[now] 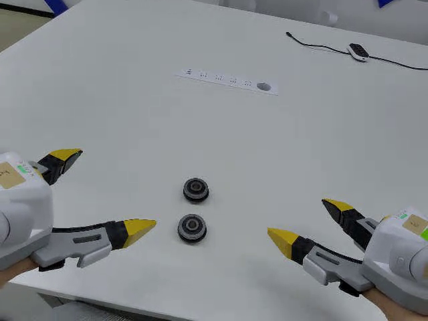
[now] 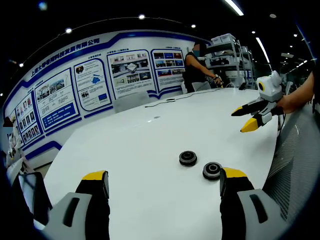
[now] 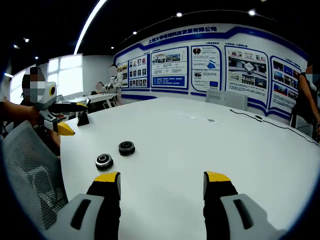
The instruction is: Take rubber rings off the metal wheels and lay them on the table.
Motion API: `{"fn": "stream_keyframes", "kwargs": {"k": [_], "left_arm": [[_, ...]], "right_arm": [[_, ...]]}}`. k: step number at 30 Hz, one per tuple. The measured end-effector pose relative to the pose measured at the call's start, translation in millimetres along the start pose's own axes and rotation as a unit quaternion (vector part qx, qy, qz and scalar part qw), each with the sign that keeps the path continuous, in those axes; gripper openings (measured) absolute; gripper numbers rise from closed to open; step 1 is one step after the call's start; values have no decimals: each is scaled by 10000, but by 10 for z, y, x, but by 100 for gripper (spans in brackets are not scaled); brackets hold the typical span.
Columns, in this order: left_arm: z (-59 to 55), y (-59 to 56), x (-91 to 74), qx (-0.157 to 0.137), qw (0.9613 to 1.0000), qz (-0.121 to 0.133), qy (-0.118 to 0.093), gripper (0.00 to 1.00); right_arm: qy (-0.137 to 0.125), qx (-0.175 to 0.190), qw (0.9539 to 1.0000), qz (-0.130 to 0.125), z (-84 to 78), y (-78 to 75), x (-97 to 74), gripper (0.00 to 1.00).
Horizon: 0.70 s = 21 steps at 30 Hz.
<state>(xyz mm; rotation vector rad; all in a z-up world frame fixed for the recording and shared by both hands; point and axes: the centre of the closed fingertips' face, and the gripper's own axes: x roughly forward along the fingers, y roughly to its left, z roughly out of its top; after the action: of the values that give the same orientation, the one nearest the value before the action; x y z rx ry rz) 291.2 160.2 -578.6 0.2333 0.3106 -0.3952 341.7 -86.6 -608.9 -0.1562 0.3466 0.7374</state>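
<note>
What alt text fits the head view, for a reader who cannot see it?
A near wheel and a far wheel, small and dark, lie close together on a white table. The left gripper and the right gripper, both open with yellow-tipped jaws, flank them without touching.

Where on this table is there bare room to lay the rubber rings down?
Bare table stretches from the far wheel up to the socket strip, and from both wheels across to the right gripper. Tightest spot: between the near wheel and the left gripper.
</note>
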Motion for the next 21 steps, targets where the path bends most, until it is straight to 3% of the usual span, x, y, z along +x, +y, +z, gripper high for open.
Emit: {"fn": "stream_keyframes", "kwargs": {"k": [21], "left_arm": [[-12,-69,21,10,10000,-73,42,93]], "right_arm": [[78,1,10000,43,-36,13,14,68]]}}
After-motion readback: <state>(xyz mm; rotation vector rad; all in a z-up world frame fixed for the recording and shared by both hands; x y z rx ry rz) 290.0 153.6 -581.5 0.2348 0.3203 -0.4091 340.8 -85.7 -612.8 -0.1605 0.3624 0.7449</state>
